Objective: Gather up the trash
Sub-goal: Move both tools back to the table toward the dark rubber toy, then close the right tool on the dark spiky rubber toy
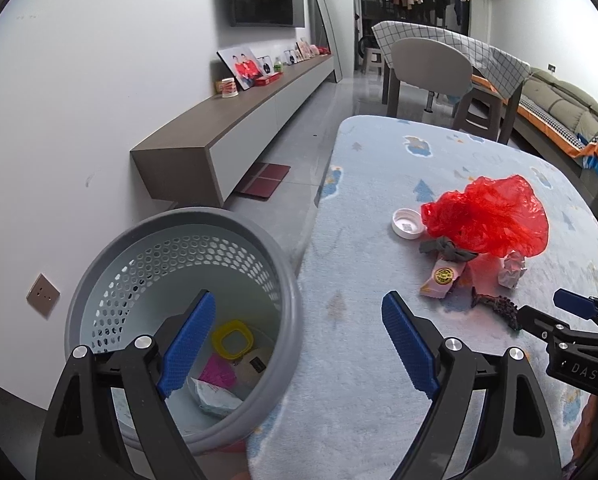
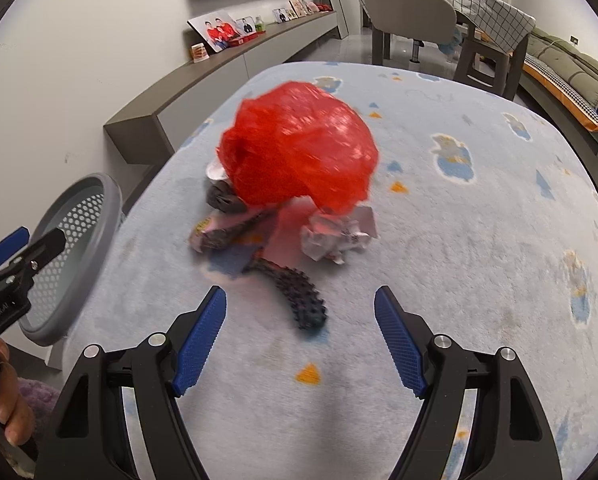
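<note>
A grey perforated trash bin [image 1: 187, 320] stands beside the table and holds several pieces of trash, among them a yellow ring [image 1: 233, 340]. My left gripper [image 1: 295, 344] is open and empty above the bin's rim. On the blue patterned tablecloth [image 2: 459, 240] lies a trash pile: a red plastic bag [image 2: 299, 144], crumpled paper [image 2: 335, 236], a pink wrapper [image 1: 443, 278], a white lid [image 1: 407, 222], and a dark studded strip [image 2: 299, 292]. My right gripper [image 2: 299, 344] is open and empty, just short of the strip.
A long low cabinet [image 1: 219, 136] with photos runs along the left wall. A chair [image 1: 431, 68], a dining table with a checked cloth [image 1: 479, 52] and a sofa [image 1: 571, 108] stand beyond. A wall socket [image 1: 43, 294] is near the bin.
</note>
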Demonstrator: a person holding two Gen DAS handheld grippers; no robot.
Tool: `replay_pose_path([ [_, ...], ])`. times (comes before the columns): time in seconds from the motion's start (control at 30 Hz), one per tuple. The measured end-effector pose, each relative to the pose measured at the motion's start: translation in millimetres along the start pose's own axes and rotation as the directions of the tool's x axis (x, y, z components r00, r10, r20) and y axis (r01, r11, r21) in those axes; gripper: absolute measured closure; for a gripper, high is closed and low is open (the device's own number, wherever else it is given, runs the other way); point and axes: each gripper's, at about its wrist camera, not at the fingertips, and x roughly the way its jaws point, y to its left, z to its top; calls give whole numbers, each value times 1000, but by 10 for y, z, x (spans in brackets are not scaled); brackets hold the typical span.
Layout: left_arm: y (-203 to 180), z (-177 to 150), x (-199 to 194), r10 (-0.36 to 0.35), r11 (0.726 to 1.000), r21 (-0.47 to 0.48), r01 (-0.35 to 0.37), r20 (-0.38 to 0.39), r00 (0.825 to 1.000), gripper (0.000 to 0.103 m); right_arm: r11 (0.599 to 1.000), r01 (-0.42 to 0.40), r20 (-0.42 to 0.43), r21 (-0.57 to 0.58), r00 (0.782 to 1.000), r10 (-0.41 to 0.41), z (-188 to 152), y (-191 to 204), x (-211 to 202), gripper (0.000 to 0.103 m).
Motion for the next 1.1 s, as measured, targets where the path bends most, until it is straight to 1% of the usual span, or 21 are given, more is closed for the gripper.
replay_pose_path([
  [0.13, -92, 7, 51, -4, 1000, 9, 4, -5, 1000, 19, 1000, 17, -28, 2, 999, -17, -19, -72, 103, 30],
  [0.3, -169, 18, 131, -15, 1000, 16, 16, -21, 1000, 19, 999, 42, -36, -20, 998, -42, -21, -67, 195, 30],
  [0.43, -244, 13, 182, -24, 999, 31, 25, -32, 999, 19, 999, 40, -50, -29, 998, -41, 5, -50, 290, 31],
  [0.5, -278, 11, 209, -29, 999, 38, 30, -38, 999, 19, 998, 54, -60, -41, 997, -57, 7, -23, 341, 39],
  [0.6, -322, 4, 241, -31, 998, 51, 34, -44, 999, 19, 997, 58, -81, -44, 995, -62, 8, -5, 412, 44],
  [0.67, -346, -1, 258, -34, 998, 57, 37, -47, 998, 19, 997, 64, -78, -51, 995, -68, 2, 6, 426, 44],
  [0.77, -373, -1, 278, -40, 997, 63, 43, -51, 998, 18, 996, 67, -74, -62, 995, -72, -4, 28, 434, 48],
  [0.83, -390, -6, 284, -42, 997, 67, 45, -49, 998, 17, 996, 65, -73, -66, 995, -69, -3, 42, 429, 57],
  [0.87, -398, -8, 288, -41, 997, 68, 45, -49, 998, 17, 996, 57, -74, -63, 995, -61, -2, 44, 418, 64],
  [0.9, -406, -11, 289, -42, 997, 70, 45, -47, 998, 17, 997, 52, -76, -58, 996, -57, -2, 41, 407, 75],
  [0.93, -412, -14, 290, -43, 996, 71, 46, -46, 998, 17, 997, 48, -79, -54, 996, -52, 3, 36, 396, 78],
  [1.1, -452, -20, 354, -49, 996, 73, 54, -68, 997, 16, 1000, 10, -96, 1, 995, -10, -1, -57, 355, 79],
])
